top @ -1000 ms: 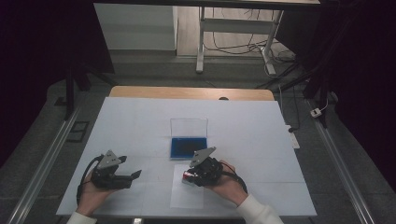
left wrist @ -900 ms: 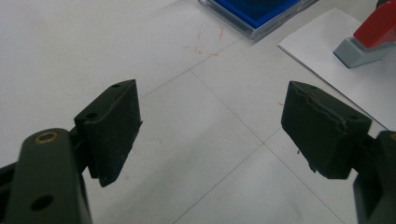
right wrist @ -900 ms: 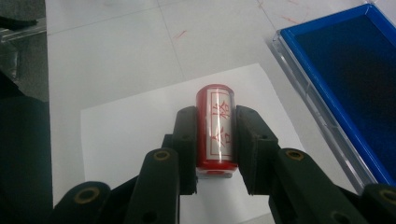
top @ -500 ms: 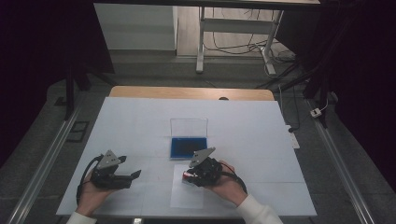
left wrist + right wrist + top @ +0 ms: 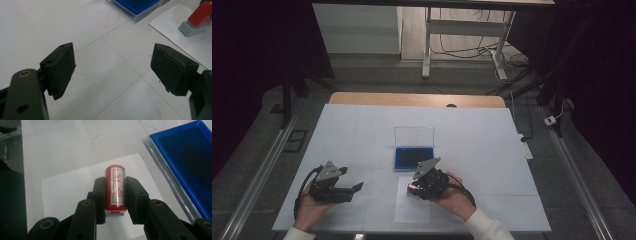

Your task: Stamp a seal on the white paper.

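High view: your right gripper [image 5: 416, 189] held red stamp [image 5: 412, 188] over white paper sheet [image 5: 412, 207] on pale table [image 5: 362, 130]; blue ink pad [image 5: 413, 156] in clear case just beyond.

Left gripper view: your left gripper [image 5: 112, 65] stood empty, matte black blocky pads wide apart.

Right gripper view: your pads clamped glossy cylindrical stamp's sides, long axis pointing away along jaws, grey base at near end.

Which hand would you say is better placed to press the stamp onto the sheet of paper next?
The right. The right gripper is already shut on the red stamp, directly over the paper. The left gripper is open, holds nothing and sits off to the side.
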Tool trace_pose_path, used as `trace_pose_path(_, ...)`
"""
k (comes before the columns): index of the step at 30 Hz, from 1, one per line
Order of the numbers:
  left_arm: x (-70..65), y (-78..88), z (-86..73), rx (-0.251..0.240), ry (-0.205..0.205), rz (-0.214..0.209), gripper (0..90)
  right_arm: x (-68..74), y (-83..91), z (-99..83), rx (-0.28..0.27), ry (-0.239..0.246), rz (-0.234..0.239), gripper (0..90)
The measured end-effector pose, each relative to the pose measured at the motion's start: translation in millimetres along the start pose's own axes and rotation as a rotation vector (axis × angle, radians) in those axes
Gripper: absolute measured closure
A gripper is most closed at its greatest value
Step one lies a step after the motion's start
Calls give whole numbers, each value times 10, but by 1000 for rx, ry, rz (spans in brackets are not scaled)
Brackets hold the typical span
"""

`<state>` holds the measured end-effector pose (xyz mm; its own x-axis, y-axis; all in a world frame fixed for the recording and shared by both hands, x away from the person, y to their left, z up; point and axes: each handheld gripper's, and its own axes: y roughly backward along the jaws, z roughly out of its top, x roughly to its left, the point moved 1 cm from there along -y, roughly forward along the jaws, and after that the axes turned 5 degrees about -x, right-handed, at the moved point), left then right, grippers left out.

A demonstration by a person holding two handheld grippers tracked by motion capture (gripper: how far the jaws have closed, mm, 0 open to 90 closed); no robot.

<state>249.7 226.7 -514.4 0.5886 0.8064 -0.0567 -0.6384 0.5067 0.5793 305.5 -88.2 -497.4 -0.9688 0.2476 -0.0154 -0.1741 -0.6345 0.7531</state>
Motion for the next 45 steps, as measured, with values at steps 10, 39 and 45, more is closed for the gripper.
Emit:
trace_pose_path(10, -7, -4, 1, 3, 0, -1, 203, 38, -42, 51, 69, 24, -27, 710)
trace_pose_path(39, -25, -16, 6, 8, -4, 0, 202, 37, -82, 107, 124, 17, -30, 711)
trace_pose_path(45, -23, -9, 6, 8, -3, 0, 203, 38, -79, 103, 124, 14, -31, 710)
